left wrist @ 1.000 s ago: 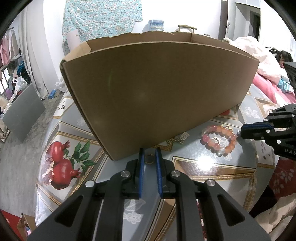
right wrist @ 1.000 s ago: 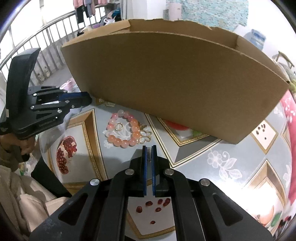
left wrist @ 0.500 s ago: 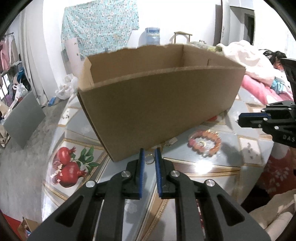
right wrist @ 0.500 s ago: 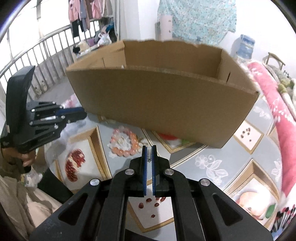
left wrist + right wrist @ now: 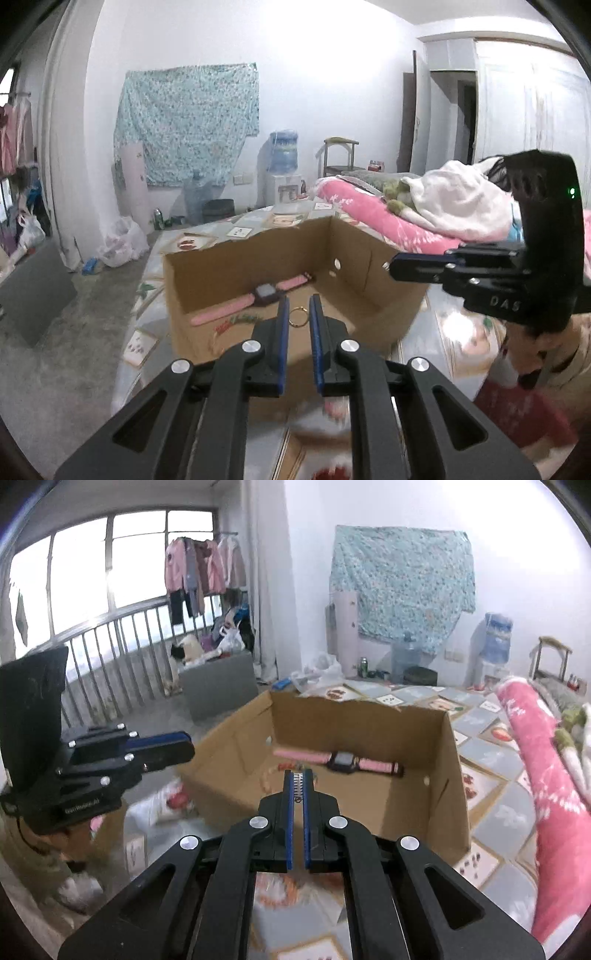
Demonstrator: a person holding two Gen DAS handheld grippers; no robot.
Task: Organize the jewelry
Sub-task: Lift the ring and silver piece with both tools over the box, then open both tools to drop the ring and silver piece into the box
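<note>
My left gripper (image 5: 297, 309) is shut on a small gold ring (image 5: 297, 317), held up at the near rim of an open cardboard box (image 5: 369, 258). My right gripper (image 5: 298, 781) is shut on a small silvery ridged piece of jewelry (image 5: 298, 783), also raised over the box (image 5: 447, 775). Inside the box lies a pink-strapped watch (image 5: 258, 297), also seen in the right wrist view as the watch (image 5: 343, 762), next to a small red-beaded piece (image 5: 286, 766). Each view shows the other gripper from the side: the right one (image 5: 480, 273), the left one (image 5: 110, 760).
The box stands on a table with a fruit-patterned cloth (image 5: 491, 786). A pink blanket (image 5: 546, 775) lies along the right. A person's hand (image 5: 535, 354) holds the right gripper. Beyond are a grey board (image 5: 33, 288), water bottles and a railing.
Both grippers have risen with their pieces, so the views now look down into the box instead of at its side wall. The beaded bracelet on the table has dropped out of view.
</note>
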